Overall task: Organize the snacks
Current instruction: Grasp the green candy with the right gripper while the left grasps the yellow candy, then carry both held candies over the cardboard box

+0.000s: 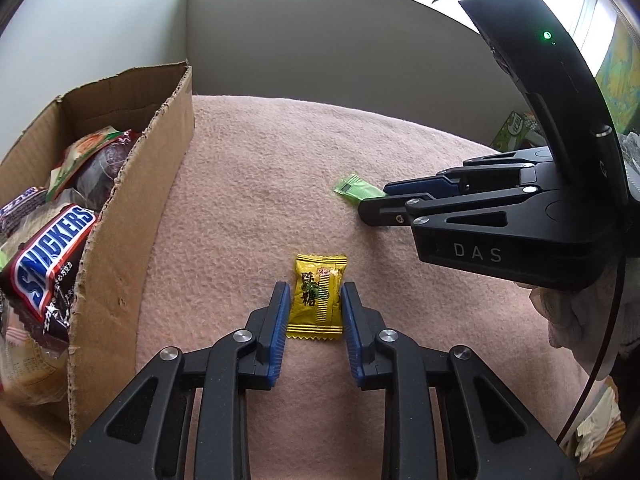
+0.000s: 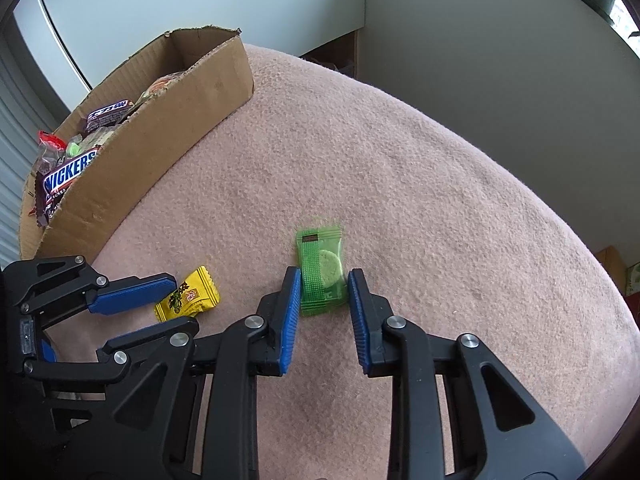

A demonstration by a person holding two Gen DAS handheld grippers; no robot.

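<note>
Two hand-held grippers work over a pink cloth, each lined up on one small sweet.

Nearest, the left gripper has its jaws apart on either side of a yellow candy, which lies flat on the cloth between the blue pads — whether the pads touch the wrapper cannot be told. From the right wrist view the same candy sits tilted between that gripper's two fingers.

Just beyond, to the right, the right gripper also has its jaws apart around a green packet. The packet lies on the cloth with its near half between the pads and its far end sticking out past the fingertips. In the left wrist view only that far end of the packet shows ahead of the right gripper.

Farther off on the left stands an open cardboard box — already holding snacks, with a Snickers bar uppermost among other wrappers. Both sweets lie outside it, well apart from its wall.
</note>
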